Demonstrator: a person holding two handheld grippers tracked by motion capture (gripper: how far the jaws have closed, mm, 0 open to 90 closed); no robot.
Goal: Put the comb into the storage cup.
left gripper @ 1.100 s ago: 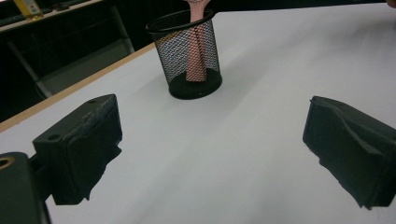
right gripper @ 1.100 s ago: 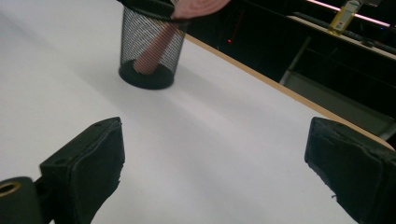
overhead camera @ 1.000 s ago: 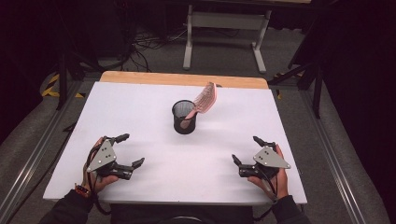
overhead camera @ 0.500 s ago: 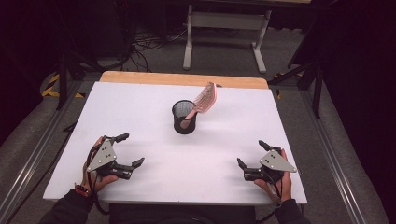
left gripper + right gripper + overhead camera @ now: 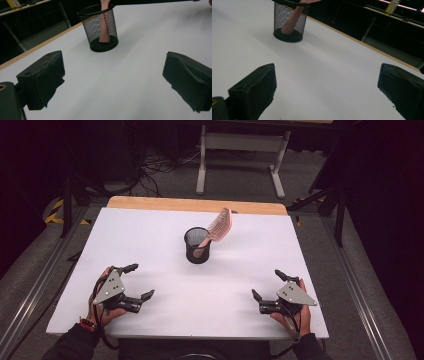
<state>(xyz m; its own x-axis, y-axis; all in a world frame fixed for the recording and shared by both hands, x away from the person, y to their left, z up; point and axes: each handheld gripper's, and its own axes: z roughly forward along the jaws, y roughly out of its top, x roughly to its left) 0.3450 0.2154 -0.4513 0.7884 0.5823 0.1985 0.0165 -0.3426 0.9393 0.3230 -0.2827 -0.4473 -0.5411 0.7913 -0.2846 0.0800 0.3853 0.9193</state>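
Brush (image 5: 219, 229) and cup (image 5: 197, 246) are seen at the middle of the white table (image 5: 150, 240), slightly toward its far side. The pink brush is stood handle-down in the black mesh cup, with its head leaning out over the rim to the right.

Compared with one second ago, the right gripper (image 5: 267, 291) has been drawn back toward the near right corner of the table, farther from the cup. The left gripper (image 5: 137, 281) has hardly been moved. Brush and cup have not been shifted. From this it is judged that the brush has already been placed and the hands are being withdrawn to rest.

Counted: one brush, one cup, two grippers. Both grippers are held with jaws spread wide and nothing between them, well apart from the cup, near the table's front edge.
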